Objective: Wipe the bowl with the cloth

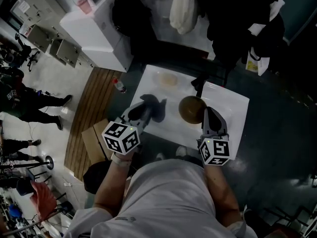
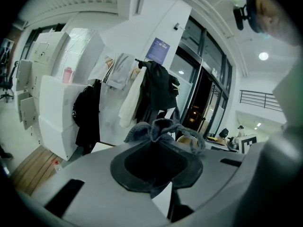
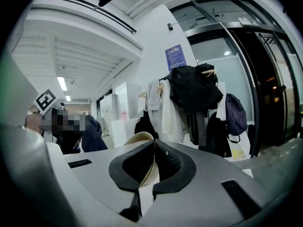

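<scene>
A brown bowl [image 1: 190,109] is held tilted above the white table [image 1: 233,108]. My right gripper [image 1: 207,112] is shut on its right rim. In the right gripper view the bowl's cream rim [image 3: 140,139] passes between the jaws of my right gripper [image 3: 152,148]. A dark grey cloth [image 1: 151,105] hangs bunched just left of the bowl, with my left gripper [image 1: 146,110] shut on it. In the left gripper view the cloth [image 2: 161,129] bulges out past my left gripper [image 2: 158,143], and the bowl [image 2: 188,140] shows just behind it.
A flat tan round object [image 1: 168,79] lies at the table's far side. A bottle [image 1: 119,86] lies on wooden flooring at the left, near a cardboard box [image 1: 94,140]. White cabinets [image 1: 99,33] and hanging coats [image 1: 183,6] stand behind the table. People stand far left.
</scene>
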Demonstrator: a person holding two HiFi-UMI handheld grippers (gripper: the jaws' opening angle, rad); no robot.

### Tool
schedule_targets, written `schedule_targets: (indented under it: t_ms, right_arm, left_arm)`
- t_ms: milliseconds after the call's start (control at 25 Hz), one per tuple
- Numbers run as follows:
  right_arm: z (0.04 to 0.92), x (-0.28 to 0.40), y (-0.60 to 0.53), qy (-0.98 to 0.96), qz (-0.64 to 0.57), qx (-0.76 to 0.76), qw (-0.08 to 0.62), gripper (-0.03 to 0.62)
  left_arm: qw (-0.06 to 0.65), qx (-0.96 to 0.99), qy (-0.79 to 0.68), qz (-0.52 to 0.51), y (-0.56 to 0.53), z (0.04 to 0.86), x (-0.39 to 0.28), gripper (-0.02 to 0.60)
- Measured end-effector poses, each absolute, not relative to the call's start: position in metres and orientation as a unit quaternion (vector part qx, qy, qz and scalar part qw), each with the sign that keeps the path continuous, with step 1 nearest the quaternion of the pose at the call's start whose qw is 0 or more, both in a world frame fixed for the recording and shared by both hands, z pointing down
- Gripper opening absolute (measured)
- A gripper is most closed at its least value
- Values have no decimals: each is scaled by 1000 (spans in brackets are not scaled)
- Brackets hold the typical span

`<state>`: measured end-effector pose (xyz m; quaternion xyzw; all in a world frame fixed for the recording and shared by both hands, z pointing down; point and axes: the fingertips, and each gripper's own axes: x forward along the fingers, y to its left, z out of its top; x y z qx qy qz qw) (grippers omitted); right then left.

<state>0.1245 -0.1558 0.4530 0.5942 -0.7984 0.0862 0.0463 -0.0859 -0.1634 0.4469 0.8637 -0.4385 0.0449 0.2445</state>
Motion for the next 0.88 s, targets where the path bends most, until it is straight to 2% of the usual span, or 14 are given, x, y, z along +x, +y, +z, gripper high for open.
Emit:
schedule_targets:
  t_ms: [880]
  right_arm:
    - [452,120,-156,-799,86,593,49,28]
  left_arm:
    - [263,860,-436,46,-163,460,-92,48]
